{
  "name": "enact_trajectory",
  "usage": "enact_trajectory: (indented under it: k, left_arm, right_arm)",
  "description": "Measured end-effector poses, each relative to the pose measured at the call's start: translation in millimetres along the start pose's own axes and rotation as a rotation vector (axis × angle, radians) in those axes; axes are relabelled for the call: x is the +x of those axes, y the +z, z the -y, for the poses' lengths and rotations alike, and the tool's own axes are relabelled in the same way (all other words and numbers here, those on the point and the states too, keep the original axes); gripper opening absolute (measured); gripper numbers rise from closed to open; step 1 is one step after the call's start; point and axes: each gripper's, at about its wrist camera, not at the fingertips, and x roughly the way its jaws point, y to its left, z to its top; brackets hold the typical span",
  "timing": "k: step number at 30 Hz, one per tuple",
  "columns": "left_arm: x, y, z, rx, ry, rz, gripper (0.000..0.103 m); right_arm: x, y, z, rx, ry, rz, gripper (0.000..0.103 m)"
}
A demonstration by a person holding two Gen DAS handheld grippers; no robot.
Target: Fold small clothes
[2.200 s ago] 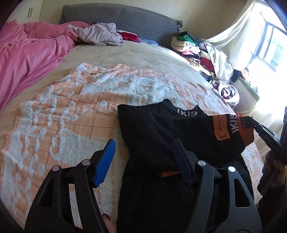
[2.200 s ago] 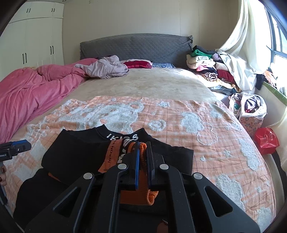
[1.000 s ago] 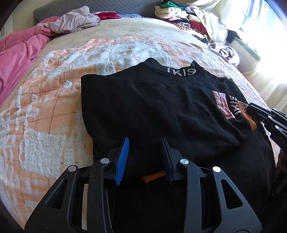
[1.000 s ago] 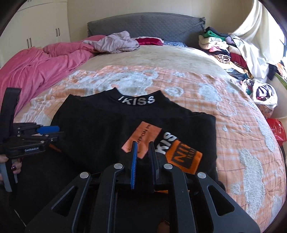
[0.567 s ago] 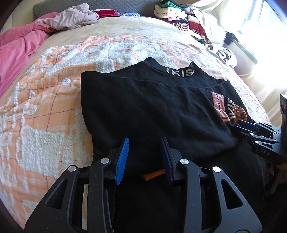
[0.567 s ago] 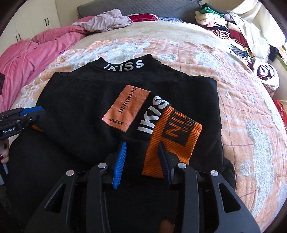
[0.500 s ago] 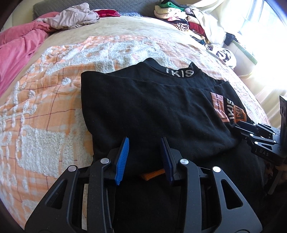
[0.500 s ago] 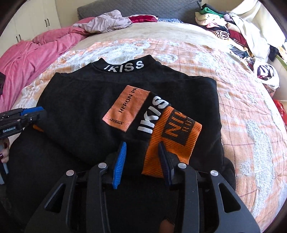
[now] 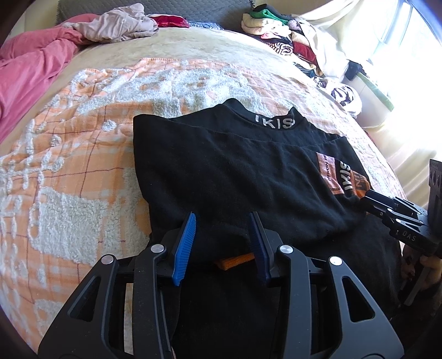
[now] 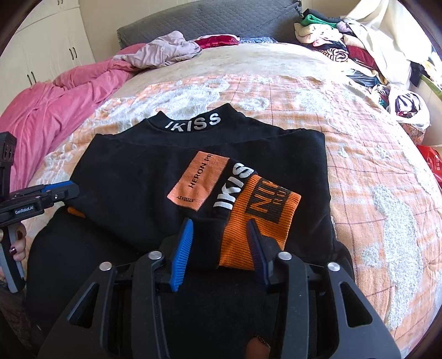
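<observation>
- Currently, the black sweater (image 10: pixel 132 182) lies on the orange-and-white blanket (image 10: pixel 367 171) covering the bed, collar lettering pointing toward the grey headboard (image 10: pixel 221 19).
- An orange cuff (image 10: pixel 259 218) and a lettered sleeve rest folded across the sweater's front.
- Left tool (image 9: pixel 222 243): jaws opening, moderately wide, with the near folded edge of the sweater between the 2 pads; no pad presses the fabric. An orange strip (image 9: pixel 234 261) shows under that edge.
- Right tool (image 10: pixel 219 248): jaws opening, moderately wide, astride the near end of the orange cuff; pads clear of it.
- In the right wrist view, the left tool sits at the sweater's left edge, gripped by a hand (image 10: pixel 16 245).
- A pink duvet (image 10: pixel 49 107) lies left of the blanket; piled clothes (image 10: pixel 331 41) sit at the far right.
</observation>
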Motion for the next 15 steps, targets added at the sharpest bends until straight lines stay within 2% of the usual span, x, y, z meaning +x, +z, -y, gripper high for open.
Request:
enact_trajectory:
  k: [3, 5, 6, 8, 10, 12, 14, 15]
  left_arm:
    - [-4, 1, 0, -0.005, -0.003, 0.007, 0.041]
    - [-8, 2, 0, -0.011, -0.009, 0.013, 0.046]
    - [-10, 2, -1, -0.012, -0.009, 0.018, 0.047]
    - [-16, 3, -2, -0.016, -0.004, 0.030, 0.056]
    - [-21, 4, -2, -0.021, -0.001, 0.044, 0.061]
    - [-26, 5, -1, -0.019, 0.005, 0.060, 0.069]
    - [-30, 4, 3, -0.015, 0.016, 0.071, 0.079]
    - [-31, 3, 5, -0.011, 0.017, 0.073, 0.081]
  right_arm:
    - [-4, 1, 0, 0.004, 0.001, 0.012, 0.045]
    - [-7, 1, 0, 0.014, 0.008, 0.023, 0.058]
    - [-9, 2, 1, 0.019, 0.011, 0.029, 0.060]
    - [-12, 3, 2, 0.025, 0.016, 0.039, 0.064]
    - [-16, 4, 3, 0.032, 0.018, 0.051, 0.074]
    - [-21, 5, 3, 0.036, 0.028, 0.065, 0.075]
    - [-25, 6, 4, 0.039, 0.031, 0.078, 0.082]
    - [-27, 7, 3, 0.041, 0.035, 0.085, 0.083]
